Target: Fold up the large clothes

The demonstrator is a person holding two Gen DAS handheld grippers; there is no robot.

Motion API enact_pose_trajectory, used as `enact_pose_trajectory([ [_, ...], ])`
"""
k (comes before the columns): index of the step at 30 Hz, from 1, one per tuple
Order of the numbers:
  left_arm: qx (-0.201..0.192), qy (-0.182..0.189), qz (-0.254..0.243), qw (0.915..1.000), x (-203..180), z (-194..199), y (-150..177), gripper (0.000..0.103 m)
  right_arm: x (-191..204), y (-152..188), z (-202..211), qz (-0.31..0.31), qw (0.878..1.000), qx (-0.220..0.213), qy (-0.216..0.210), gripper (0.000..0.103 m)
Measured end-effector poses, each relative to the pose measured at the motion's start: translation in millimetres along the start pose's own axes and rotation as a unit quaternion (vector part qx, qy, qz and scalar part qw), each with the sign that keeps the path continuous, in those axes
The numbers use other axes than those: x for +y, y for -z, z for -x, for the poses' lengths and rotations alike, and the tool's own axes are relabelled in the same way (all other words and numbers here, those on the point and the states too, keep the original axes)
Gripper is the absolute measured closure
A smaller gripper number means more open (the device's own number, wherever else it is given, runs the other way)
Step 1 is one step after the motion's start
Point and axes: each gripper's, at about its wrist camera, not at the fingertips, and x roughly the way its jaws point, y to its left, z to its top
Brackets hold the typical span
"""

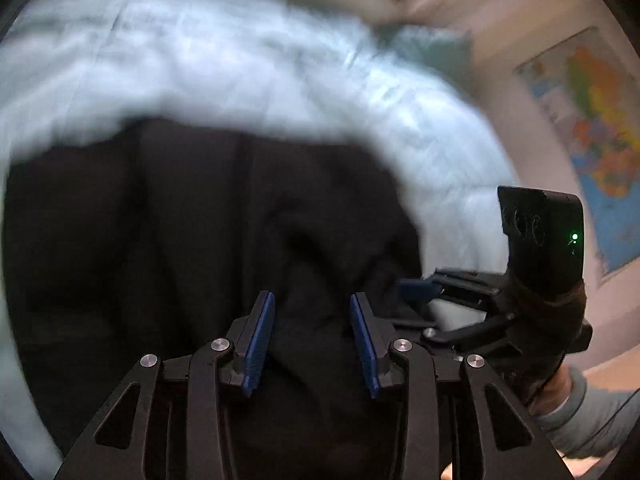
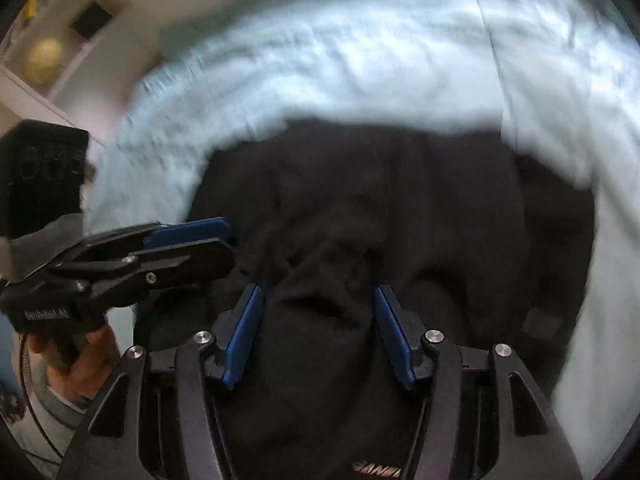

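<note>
A: Nearest first. Left gripper [image 1: 312, 340] jaws spread apart, blue pads [image 1: 260, 344] either side of a raised ridge of the black garment [image 1: 200, 220], not pinching it. Right gripper [image 2: 318, 336] the same: jaws released, cloth bunched between them but no clamp.

B: Agreed. In the left wrist view the right gripper sits just beside the left one, at the garment's edge. Contact with cloth?

A: Cannot tell; both views are motion-blurred.

B: Garment position?

A: Spread on the pale blue bedsheet [image 1: 240, 64], filling the lower middle of both views, wrinkled near the jaws, flatter farther out. Farther still: a wall map [image 1: 592, 128] in the left view, shelving [image 2: 60, 52] in the right view.

B: Risks, as judged from here?

A: Three. Closing on the thick ridge may catch several layers, so the fold drags extra fabric. Closing too low may catch the bedsheet too. And with the grippers this close together, a lift would leave most of the garment unsupported and sagging, giving a crooked fold.
</note>
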Motion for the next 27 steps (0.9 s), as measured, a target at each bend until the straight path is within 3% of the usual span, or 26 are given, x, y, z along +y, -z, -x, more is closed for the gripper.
enact_pose_trajectory([
  [2, 0.011, 0.013, 0.034, 0.9993, 22, -14, 24, 0.073, -5, 35, -29, 0.007, 1.0, 0.007, 0.021, 0.042],
  [3, 0.007, 0.019, 0.056, 0.9982, 33, -19, 30, 0.082, -6, 43, -34, 0.01, 1.0, -0.003, 0.024, 0.042],
  [6, -0.019, 0.051, 0.114, 0.992, 51, -20, 31, 0.088, 0, 49, -37, 0.014, 0.998, -0.03, 0.044, 0.042],
  [11, -0.024, 0.028, 0.045, 0.9983, 17, 6, 42, 0.086, 3, 61, -3, 0.018, 0.999, -0.036, 0.031, 0.042],
  [14, -0.025, 0.032, 0.021, 0.999, 5, 16, 58, 0.074, 2, 69, 22, 0.025, 0.998, -0.056, 0.027, 0.041],
  [18, -0.001, -0.02, 0.051, 0.9985, 25, -18, 63, 0.075, 9, 67, -10, 0.021, 0.998, -0.022, 0.053, 0.041],
  [20, 0.0, -0.017, 0.069, 0.9975, 36, -30, 66, 0.076, 5, 63, -33, 0.013, 0.998, -0.007, 0.059, 0.041],
  [27, -0.007, -0.009, 0.038, 0.9992, 29, 9, 89, 0.076, -2, 78, -12, 0.0, 1.0, -0.008, 0.027, 0.041],
])
